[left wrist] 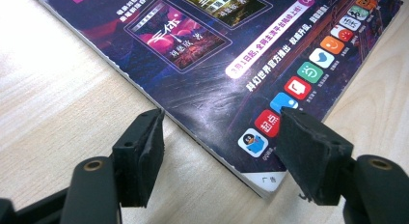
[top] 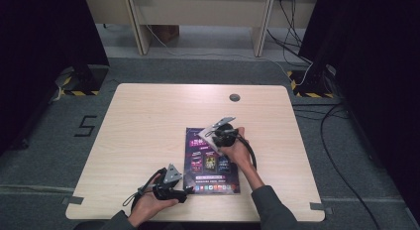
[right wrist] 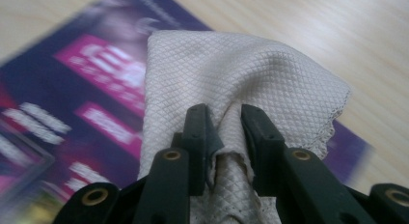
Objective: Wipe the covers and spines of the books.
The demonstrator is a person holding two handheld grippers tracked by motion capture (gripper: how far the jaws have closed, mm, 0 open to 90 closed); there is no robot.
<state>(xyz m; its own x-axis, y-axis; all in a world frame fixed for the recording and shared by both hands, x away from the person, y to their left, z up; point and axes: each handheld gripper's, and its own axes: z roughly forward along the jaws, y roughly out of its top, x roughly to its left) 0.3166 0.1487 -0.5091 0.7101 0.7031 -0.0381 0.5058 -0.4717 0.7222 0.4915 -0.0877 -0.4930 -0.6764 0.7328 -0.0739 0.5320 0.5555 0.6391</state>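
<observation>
My right claw [right wrist: 224,132] is clenched on a bunched fold of one pale cloth [right wrist: 241,74], its weave a fine diamond mesh with a frayed edge at the right. The cloth rests on the far part of a single magazine [top: 210,160], whose glossy dark purple cover shows scuffs, pink headline bars and a row of small coloured app icons along its near edge. The magazine, a flat rectangle, lies on the light wood-grain tabletop [top: 143,126] just right of centre, its long axis running near to far, its printed top at the far end. My left claw [left wrist: 219,154] is released, its two black, matte, blocky jaws standing apart on either side of the magazine's near left corner, level with the tabletop.
</observation>
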